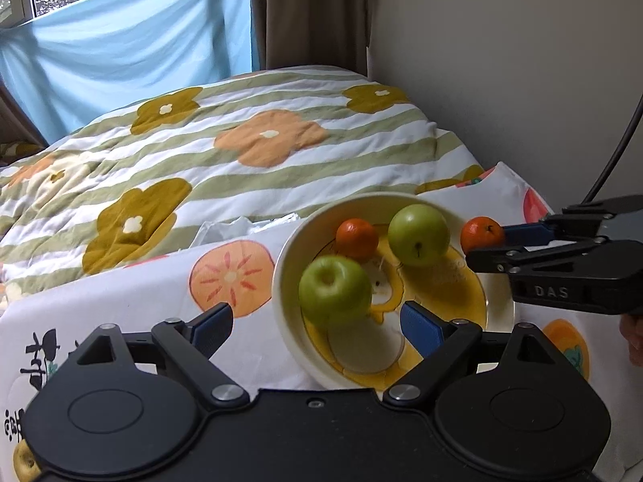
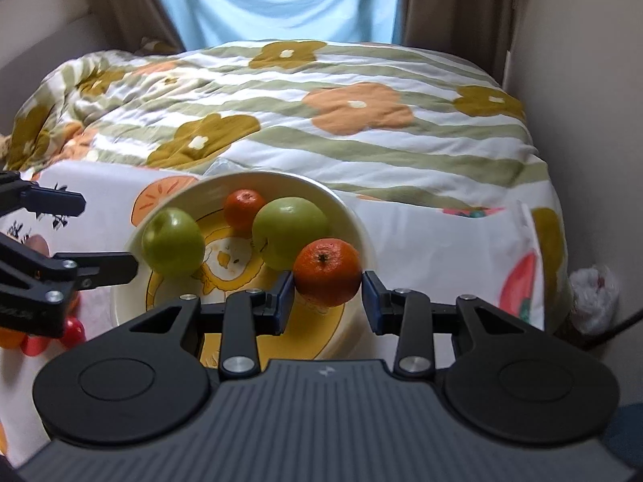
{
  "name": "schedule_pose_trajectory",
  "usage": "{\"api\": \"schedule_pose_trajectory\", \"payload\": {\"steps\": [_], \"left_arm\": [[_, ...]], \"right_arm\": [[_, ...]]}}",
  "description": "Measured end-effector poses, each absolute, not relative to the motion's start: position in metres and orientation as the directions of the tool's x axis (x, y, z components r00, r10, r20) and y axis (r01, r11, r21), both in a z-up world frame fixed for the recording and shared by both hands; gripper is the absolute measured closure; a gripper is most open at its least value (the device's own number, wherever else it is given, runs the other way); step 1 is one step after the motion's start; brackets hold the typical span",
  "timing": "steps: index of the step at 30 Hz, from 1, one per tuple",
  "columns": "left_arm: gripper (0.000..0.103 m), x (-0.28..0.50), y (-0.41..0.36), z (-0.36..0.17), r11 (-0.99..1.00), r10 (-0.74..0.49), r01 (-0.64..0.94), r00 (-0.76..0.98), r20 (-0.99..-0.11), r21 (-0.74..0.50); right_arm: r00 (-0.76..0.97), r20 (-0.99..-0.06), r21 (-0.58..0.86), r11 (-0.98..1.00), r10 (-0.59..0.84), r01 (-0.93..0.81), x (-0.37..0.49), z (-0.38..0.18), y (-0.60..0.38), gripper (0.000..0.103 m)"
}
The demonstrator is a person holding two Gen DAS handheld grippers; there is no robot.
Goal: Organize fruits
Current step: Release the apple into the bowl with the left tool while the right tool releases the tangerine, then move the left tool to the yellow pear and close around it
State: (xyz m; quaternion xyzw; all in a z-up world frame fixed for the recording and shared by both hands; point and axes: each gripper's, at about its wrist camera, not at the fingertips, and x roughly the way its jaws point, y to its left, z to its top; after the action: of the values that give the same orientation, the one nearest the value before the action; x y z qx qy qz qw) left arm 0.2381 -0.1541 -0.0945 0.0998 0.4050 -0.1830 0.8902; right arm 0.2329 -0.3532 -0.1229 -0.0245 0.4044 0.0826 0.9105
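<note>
A cream bowl [image 1: 281, 281] with a yellow duck print stands on a fruit-print cloth. In it lie two green apples [image 1: 418, 235] [image 1: 334, 290] and a small orange [image 1: 357, 238]. My left gripper [image 1: 317, 323] is open; the near apple sits blurred between and just beyond its blue pads. My right gripper [image 2: 326, 295] is shut on a second orange [image 2: 327, 272], held over the bowl's [image 2: 361, 225] right rim. This held orange [image 1: 481, 234] also shows in the left wrist view, at the right gripper [image 1: 488, 241] tips. The right wrist view shows both apples [image 2: 173, 241] [image 2: 290, 231] and the bowl orange [image 2: 243, 209].
A bed with a striped flower quilt [image 1: 249, 136] lies behind the cloth. Walls close in at the right [image 1: 502, 60]. Small red and orange fruits [image 2: 72, 331] lie on the cloth at the left. A plastic bag [image 2: 592, 297] sits at the right. The left gripper [image 2: 100, 237] reaches in from the left.
</note>
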Motion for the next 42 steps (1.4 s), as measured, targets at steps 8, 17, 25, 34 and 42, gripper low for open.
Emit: {"api": "schedule_pose_trajectory", "payload": {"steps": [8, 17, 25, 34, 42], "left_arm": [[0.010, 0.231, -0.150, -0.097, 0.922, -0.225, 0.386, 0.611, -0.759, 0.037], [0.010, 0.216, -0.149, -0.092, 0.928, -0.212, 0.369, 0.625, -0.751, 0.046], [0.010, 0.189, -0.148, -0.072, 0.939, -0.196, 0.338, 0.674, -0.712, 0.062], [0.010, 0.139, -0.139, -0.052, 0.966, -0.147, 0.251, 0.735, -0.662, 0.064], [0.010, 0.090, -0.128, -0.034, 0.987, -0.074, 0.145, 0.791, -0.608, 0.070]], "right_arm": [[0.726, -0.681, -0.015, 0.990, 0.093, -0.141, 0.222, -0.123, -0.354, 0.000], [0.736, -0.672, 0.056, 0.997, 0.081, -0.059, 0.208, -0.118, -0.376, 0.000], [0.739, -0.667, 0.086, 0.995, 0.091, -0.045, 0.182, -0.098, -0.383, 0.000], [0.761, -0.637, 0.081, 0.992, 0.123, -0.092, 0.144, -0.070, -0.381, 0.000], [0.781, -0.603, 0.093, 0.987, 0.163, -0.134, 0.116, -0.047, -0.371, 0.000]]}}
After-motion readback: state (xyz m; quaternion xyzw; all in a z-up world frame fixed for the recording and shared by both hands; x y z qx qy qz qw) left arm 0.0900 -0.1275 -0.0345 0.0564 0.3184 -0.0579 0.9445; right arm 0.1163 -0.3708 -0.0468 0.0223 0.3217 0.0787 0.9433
